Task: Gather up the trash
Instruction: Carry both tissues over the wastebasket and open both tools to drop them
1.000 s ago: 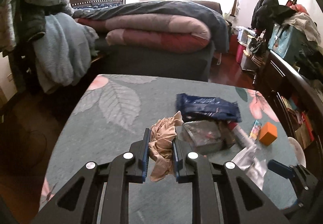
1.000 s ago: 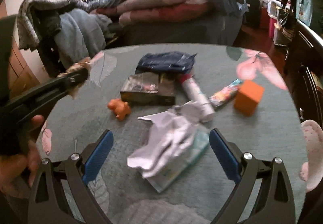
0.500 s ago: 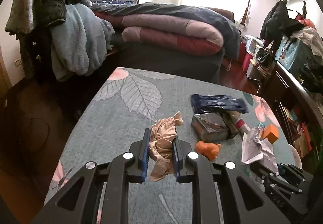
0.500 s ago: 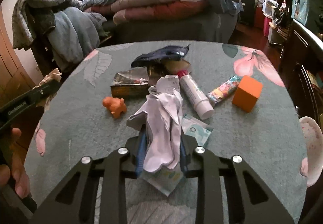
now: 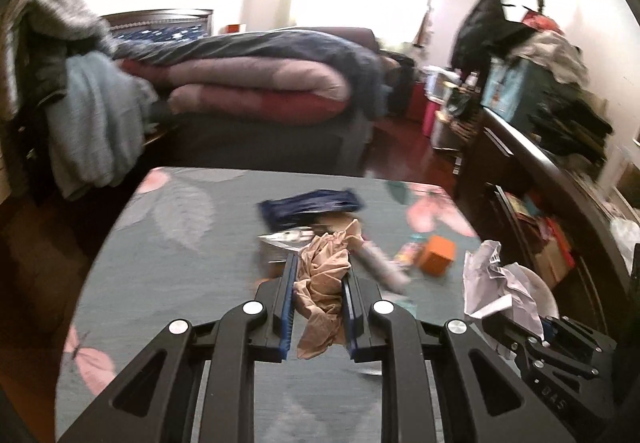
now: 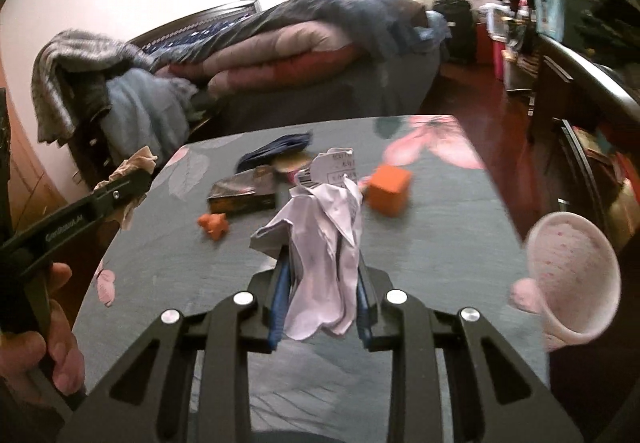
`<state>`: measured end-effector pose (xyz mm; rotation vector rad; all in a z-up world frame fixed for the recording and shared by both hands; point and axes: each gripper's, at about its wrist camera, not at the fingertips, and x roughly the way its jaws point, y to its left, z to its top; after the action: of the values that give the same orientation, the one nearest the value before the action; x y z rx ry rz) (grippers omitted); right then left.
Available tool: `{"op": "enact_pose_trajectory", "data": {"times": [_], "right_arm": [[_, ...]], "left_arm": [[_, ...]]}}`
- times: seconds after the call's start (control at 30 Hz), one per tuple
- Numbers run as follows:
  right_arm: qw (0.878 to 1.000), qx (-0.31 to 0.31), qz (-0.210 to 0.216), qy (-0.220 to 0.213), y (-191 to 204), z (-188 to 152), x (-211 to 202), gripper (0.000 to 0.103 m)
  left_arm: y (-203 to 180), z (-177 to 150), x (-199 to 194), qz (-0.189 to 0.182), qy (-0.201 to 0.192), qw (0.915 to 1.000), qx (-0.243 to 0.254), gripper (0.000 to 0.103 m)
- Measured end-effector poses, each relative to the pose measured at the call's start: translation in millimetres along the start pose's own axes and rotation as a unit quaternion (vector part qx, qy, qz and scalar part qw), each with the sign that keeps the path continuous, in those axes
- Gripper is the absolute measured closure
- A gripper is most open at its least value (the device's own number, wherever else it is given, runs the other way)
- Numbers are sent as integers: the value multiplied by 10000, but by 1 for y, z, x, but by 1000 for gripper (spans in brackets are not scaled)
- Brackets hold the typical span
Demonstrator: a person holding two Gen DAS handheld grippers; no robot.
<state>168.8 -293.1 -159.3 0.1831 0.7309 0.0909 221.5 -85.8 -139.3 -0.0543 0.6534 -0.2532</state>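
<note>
My left gripper (image 5: 318,263) is shut on a crumpled tan tissue (image 5: 322,283), held above the grey-green tablecloth (image 5: 168,275). My right gripper (image 6: 322,259) is shut on a crumpled white paper receipt (image 6: 326,243), lifted off the table. In the left wrist view the white paper (image 5: 496,283) shows at the right in the other gripper. In the right wrist view the tan tissue (image 6: 134,167) shows at the left in the other gripper, with a hand (image 6: 40,339) on its handle.
On the table lie a dark blue wrapper (image 5: 310,203), a flat dark box (image 6: 244,195), an orange toy figure (image 6: 214,225), an orange cube (image 6: 388,187), a tube (image 5: 378,261) and a colourful stick. A pink bowl (image 6: 572,275) sits at the right edge. Bed behind, shelves right.
The right gripper closed on the white paper and lifted it off the table. Both grippers rose and drew back; the left one swung right, still holding the tan tissue.
</note>
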Motion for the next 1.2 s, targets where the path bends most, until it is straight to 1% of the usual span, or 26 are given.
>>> {"op": "enact_pose_trajectory", "data": {"times": [0.23, 0.4, 0.53, 0.63, 0.73, 0.77, 0.83, 1.03, 1.17, 1.2], "right_arm": [[9983, 402, -390, -167, -58, -10, -26, 74], [9951, 674, -660, -292, -100, -20, -43, 74], [9909, 937, -882, -391, -135, -26, -52, 74], [9868, 1120, -1092, -428, -162, -30, -56, 74], [9821, 1299, -1289, -437, -187, -35, -58, 74], [9798, 1378, -1380, -436, -199, -37, -58, 74], [9764, 1512, -1488, -415, -219, -41, -57, 74], [9680, 1834, -1690, -278, -273, -50, -39, 74], [9637, 1931, -1833, -206, -297, -52, -23, 74], [9629, 1962, -1845, -187, -303, -52, -18, 72]], "left_arm": [[-66, 1, 7, -502, 32, 9977, 445, 83], [-108, 0, 14, -909, 82, 9932, 726, 83], [-147, -1, 23, -1351, 165, 9862, 946, 83], [-178, -1, 36, -1599, 236, 9800, 1163, 83], [-210, -1, 53, -1766, 297, 9735, 1422, 83], [-223, -1, 61, -1872, 329, 9700, 1513, 83], [-241, -1, 73, -1949, 392, 9665, 1626, 83], [-290, -4, 115, -2358, 638, 9535, 1764, 83], [-321, -10, 142, -2463, 813, 9462, 1933, 81], [-330, -12, 151, -2494, 888, 9441, 1965, 80]]}}
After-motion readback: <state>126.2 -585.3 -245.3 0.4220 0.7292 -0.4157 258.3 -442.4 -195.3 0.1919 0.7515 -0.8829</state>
